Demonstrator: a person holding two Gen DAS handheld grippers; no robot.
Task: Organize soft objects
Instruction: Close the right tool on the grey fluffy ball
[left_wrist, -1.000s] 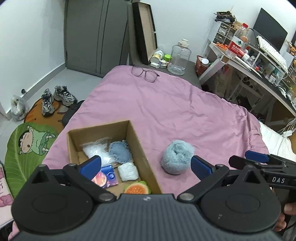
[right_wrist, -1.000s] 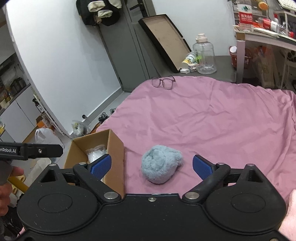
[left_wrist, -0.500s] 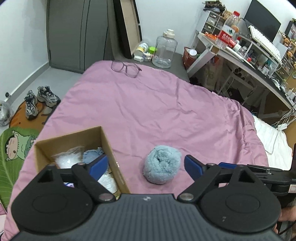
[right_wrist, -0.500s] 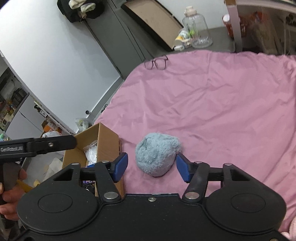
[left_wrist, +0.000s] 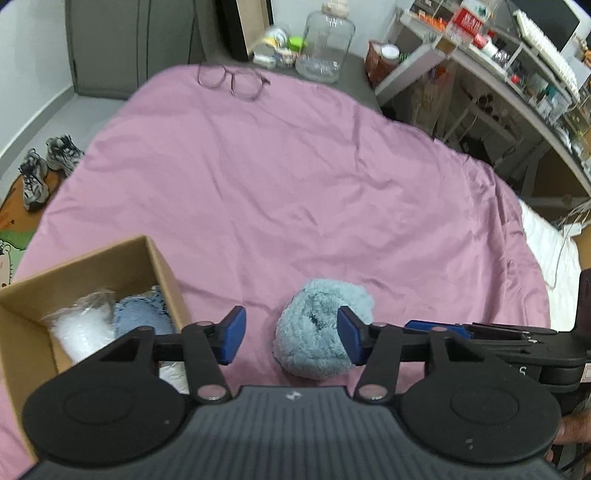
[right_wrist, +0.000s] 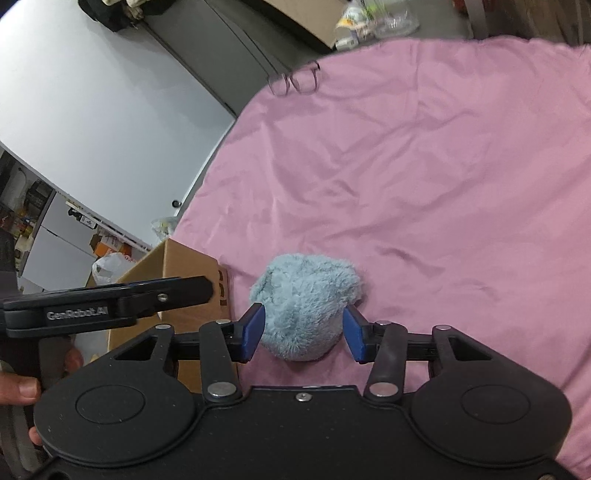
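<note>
One fluffy blue bundle (right_wrist: 304, 306) lies on the pink bedspread (right_wrist: 424, 184), low in the middle of both views. One cardboard box (left_wrist: 155, 266) sits at the lower left of the left wrist view, just beside the bundle but apart from it. Inside it show one clear bag of white stuff (left_wrist: 79, 325), one blue knitted piece (left_wrist: 142, 314) and a white item partly hidden behind the tongs.

The right gripper (right_wrist: 303, 334) has been closing; its two blue pads (right_wrist: 252, 332) now bracket the bundle, the left pad touching the fluff, the right one at its edge. Whether they squeeze it I cannot tell. The left gripper (left_wrist: 291, 339) has also been closing; its right pad overlaps the bundle in the picture, while its left pad stands clear over bare spread, so it is spread partway and pinches nothing.

One pair of glasses (left_wrist: 231, 79) lies at the far edge of the bed, top centre. One clear jug (left_wrist: 325, 40) stands beyond it, two sneakers (left_wrist: 44, 170) are on the floor at left, and a cluttered desk (left_wrist: 517, 74) fills the upper right.
</note>
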